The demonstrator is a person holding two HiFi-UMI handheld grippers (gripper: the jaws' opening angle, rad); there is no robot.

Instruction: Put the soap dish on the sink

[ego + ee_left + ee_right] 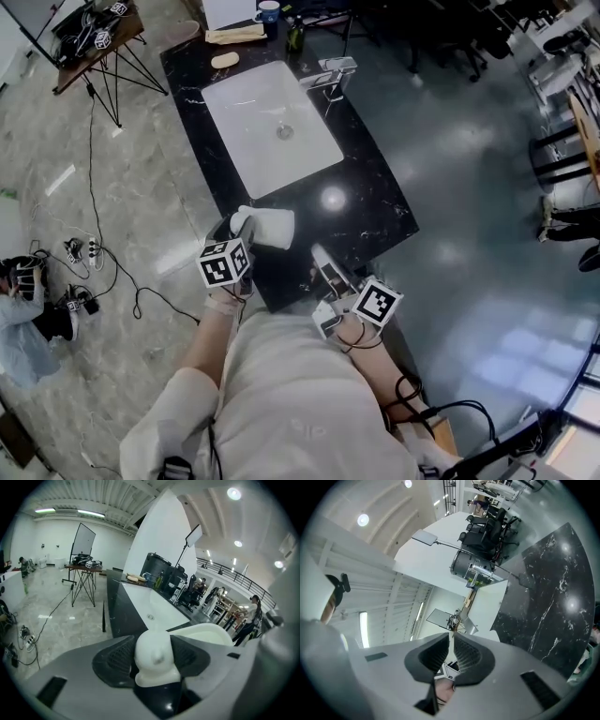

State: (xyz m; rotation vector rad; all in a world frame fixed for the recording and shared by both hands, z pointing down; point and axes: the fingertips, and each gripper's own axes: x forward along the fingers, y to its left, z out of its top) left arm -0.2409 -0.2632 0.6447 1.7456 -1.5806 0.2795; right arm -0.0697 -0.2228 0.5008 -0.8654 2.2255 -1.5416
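Left gripper (242,223) clamped on soap dish (269,228), at near end of black counter (375,202).
Dish is short of the white sink (272,122). Right gripper (323,262) just beside it, jaws nearly together, empty.

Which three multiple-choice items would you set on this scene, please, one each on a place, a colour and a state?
1. Where is the soap dish?
A. In the basin
B. In the left gripper, at the near end of the countertop
C. Beside the faucet

2. What colour is the countertop?
A. White
B. Wood brown
C. Black with pale veins

3. How is the right gripper?
A. Fingers together, holding nothing
B. Shut on the soap dish
C. Wide open around a cup

Answers:
1. B, since the left gripper view shows its fingers clamped on the white dish.
2. C, since the head view shows dark veined stone around the white basin.
3. A, since the right gripper view shows its fingers nearly meeting with nothing between them.
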